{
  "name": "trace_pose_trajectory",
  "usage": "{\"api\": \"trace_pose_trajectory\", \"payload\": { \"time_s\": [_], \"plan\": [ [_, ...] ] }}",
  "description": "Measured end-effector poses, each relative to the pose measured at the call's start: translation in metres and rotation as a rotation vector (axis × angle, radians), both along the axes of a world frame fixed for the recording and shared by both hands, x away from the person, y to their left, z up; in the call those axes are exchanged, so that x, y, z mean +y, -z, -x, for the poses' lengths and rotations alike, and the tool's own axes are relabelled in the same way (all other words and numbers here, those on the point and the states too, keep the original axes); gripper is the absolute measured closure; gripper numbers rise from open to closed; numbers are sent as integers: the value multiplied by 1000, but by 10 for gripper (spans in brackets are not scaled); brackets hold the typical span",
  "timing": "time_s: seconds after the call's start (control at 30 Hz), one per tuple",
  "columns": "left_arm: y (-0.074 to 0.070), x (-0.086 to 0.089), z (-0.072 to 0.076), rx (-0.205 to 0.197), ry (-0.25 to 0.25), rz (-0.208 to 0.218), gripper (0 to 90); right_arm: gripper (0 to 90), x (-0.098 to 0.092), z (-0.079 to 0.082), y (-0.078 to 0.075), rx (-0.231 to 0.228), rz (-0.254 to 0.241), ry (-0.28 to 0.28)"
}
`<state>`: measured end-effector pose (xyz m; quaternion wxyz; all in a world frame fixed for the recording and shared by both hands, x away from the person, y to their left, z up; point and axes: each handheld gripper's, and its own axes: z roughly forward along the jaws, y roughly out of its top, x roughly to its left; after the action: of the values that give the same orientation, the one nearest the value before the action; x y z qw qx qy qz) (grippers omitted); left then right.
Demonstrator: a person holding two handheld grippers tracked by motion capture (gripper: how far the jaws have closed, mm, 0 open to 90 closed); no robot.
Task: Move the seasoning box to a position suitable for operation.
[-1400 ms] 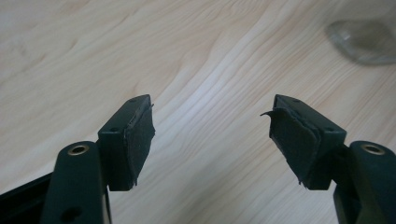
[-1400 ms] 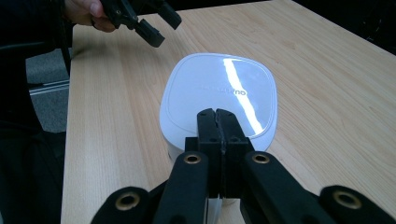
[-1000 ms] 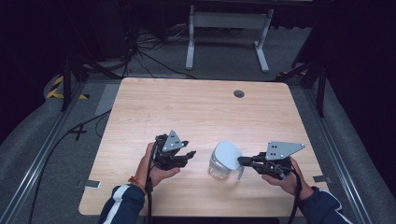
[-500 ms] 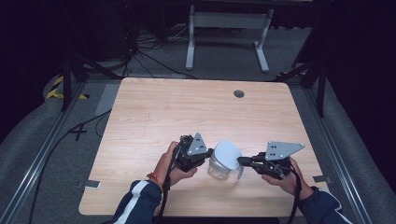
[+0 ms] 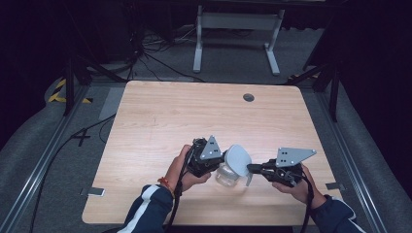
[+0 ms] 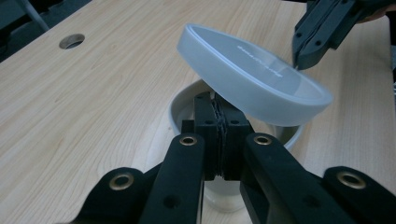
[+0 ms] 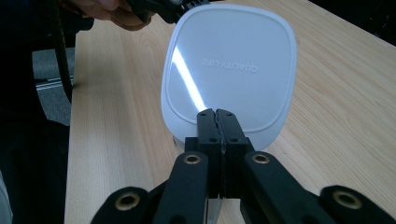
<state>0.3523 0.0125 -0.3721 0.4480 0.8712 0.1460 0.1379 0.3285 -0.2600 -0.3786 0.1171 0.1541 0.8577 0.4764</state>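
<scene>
A clear container (image 5: 226,178) stands near the table's front edge, and its pale rim (image 6: 180,105) shows in the left gripper view. My left gripper (image 5: 221,161) is shut on the container's near wall, jaws (image 6: 219,100) pinched over the rim. The white lid (image 5: 238,160) is tilted above the container, raised on the left gripper's side (image 6: 252,70). My right gripper (image 5: 252,169) is shut on the lid's edge (image 7: 215,114), and the lid's top (image 7: 229,65) faces its camera. The right gripper (image 6: 322,32) also appears beyond the lid in the left gripper view.
The wooden table (image 5: 194,116) has a round cable hole (image 5: 248,97) at the back right. A white stand (image 5: 235,34) and cables lie on the floor behind the table. A person's hand (image 7: 112,9) holds the left gripper.
My left gripper has moved right to the container and shut on its rim. The lid now sits tilted over the container. The right gripper has stayed in place.
</scene>
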Motion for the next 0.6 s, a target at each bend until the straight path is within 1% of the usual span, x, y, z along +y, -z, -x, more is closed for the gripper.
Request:
{"api": "trace_pose_trajectory", "payload": {
  "time_s": [0.1,0.2,0.23,0.27,0.3,0.37,0.4,0.43,0.47,0.5,0.57,0.6],
  "plan": [
    [-3,-4,1,-10,16,-5,882,900,0,1,0,-1,14,10],
    [-7,-6,2,-14,26,0,880,900,0,1,0,-6,13,2],
    [-8,-7,3,-20,28,-5,876,900,1,0,0,-7,12,3],
    [-9,-8,4,-25,34,-6,876,900,1,0,1,-2,10,3],
    [-10,-10,5,-25,45,2,876,900,2,-1,2,-1,12,1],
    [-11,-11,5,-27,45,1,870,900,2,0,3,6,19,0],
    [-14,-14,6,-36,57,-11,869,900,2,0,3,1,23,-4],
    [-14,-14,6,-36,57,-11,869,900,2,0,3,1,23,-4],
    [-15,-17,7,-32,64,0,868,900,2,0,3,2,23,-7],
    [-16,-18,7,-35,73,-5,868,900,2,0,4,1,23,-8],
    [-17,-19,7,-36,73,-10,866,900,1,0,4,1,24,-4],
    [-17,-23,9,-33,77,-8,865,900,1,2,4,4,25,0]
  ]
}}
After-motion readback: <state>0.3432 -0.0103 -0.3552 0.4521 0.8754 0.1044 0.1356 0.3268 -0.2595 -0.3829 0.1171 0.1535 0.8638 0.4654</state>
